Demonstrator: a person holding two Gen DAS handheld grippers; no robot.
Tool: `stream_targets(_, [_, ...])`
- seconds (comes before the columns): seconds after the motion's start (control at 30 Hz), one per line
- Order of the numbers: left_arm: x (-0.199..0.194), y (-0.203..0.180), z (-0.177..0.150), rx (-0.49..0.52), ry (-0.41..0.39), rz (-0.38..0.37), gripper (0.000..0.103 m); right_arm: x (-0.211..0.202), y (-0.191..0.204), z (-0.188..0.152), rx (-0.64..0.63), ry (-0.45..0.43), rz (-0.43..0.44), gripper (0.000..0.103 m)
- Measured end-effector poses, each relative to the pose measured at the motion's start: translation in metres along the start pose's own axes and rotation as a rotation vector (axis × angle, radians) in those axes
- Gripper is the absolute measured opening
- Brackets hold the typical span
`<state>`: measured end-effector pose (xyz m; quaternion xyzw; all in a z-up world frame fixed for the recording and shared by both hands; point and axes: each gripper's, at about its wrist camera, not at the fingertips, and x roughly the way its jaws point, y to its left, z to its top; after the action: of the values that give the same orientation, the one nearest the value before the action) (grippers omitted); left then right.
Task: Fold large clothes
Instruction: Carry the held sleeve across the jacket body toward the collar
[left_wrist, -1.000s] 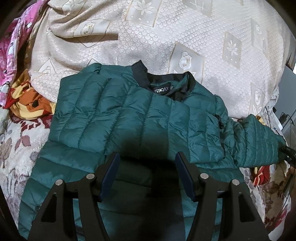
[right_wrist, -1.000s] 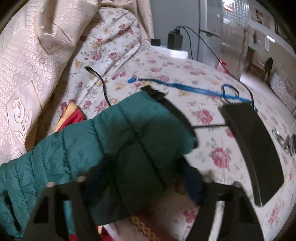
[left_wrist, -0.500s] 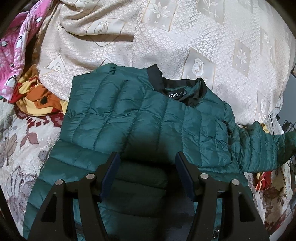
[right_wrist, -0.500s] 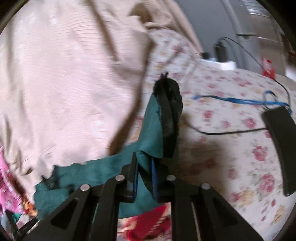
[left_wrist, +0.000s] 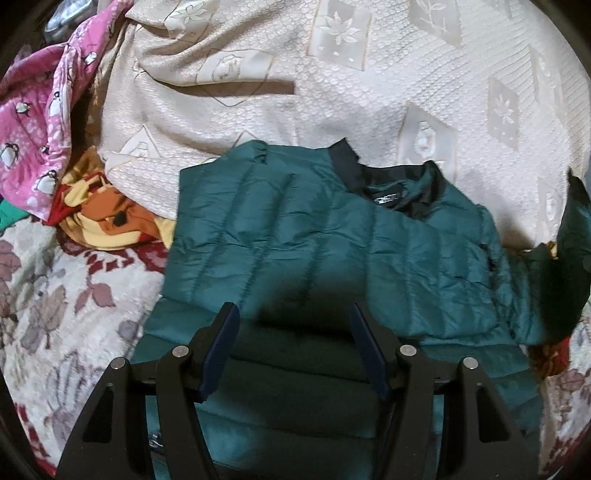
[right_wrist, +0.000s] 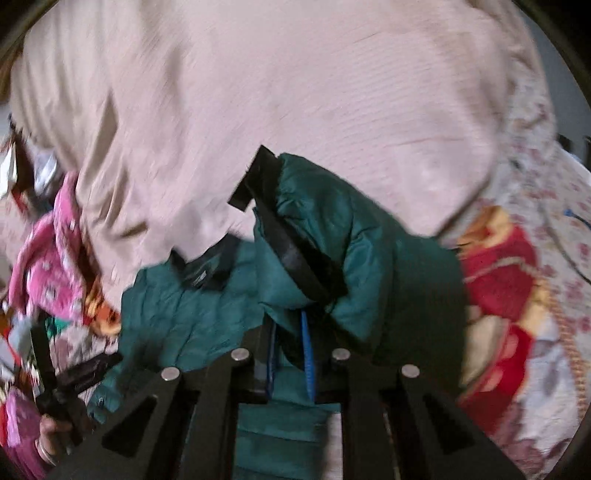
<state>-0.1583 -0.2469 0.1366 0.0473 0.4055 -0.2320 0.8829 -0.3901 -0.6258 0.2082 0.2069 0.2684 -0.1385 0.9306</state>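
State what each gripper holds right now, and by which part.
The right gripper is shut on the green jacket's sleeve, near its black cuff. The left gripper is open above the jacket, holding nothing.

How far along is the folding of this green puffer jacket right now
Early stage. Done: the green puffer jacket lies spread flat on the bed, collar away from the camera, and its left side already looks tucked in. In hand: the right gripper is shut on the sleeve, lifting it over the body. The left gripper hovers open above the hem. Left: laying that sleeve down, then folding the body up.
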Motion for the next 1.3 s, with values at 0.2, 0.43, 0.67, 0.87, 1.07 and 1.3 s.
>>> stream_targets(0.2, [0.009, 0.019, 0.002, -0.013, 0.016, 0.030, 0.040, 0.061, 0.054, -0.021, -0.017, 0.096, 0.081, 0.012])
stream_targets(0.43, [0.011, 0.040, 0.005, -0.040, 0.008, 0.034, 0.040, 0.123, 0.109, -0.046, -0.064, 0.208, 0.130, 0.012])
stream_targets(0.67, [0.015, 0.062, 0.006, -0.081, 0.016, 0.026, 0.040, 0.173, 0.163, -0.070, -0.105, 0.293, 0.186, 0.012])
stream_targets(0.87, [0.018, 0.076, 0.006, -0.122, 0.021, 0.014, 0.040, 0.205, 0.189, -0.079, -0.090, 0.342, 0.231, 0.012])
stream_targets(1.07, [0.017, 0.078, 0.005, -0.151, 0.022, -0.027, 0.040, 0.206, 0.205, -0.080, -0.160, 0.383, 0.234, 0.042])
stream_targets(1.3, [0.006, 0.065, 0.011, -0.169, -0.006, -0.110, 0.040, 0.141, 0.194, -0.061, -0.235, 0.307, 0.196, 0.063])
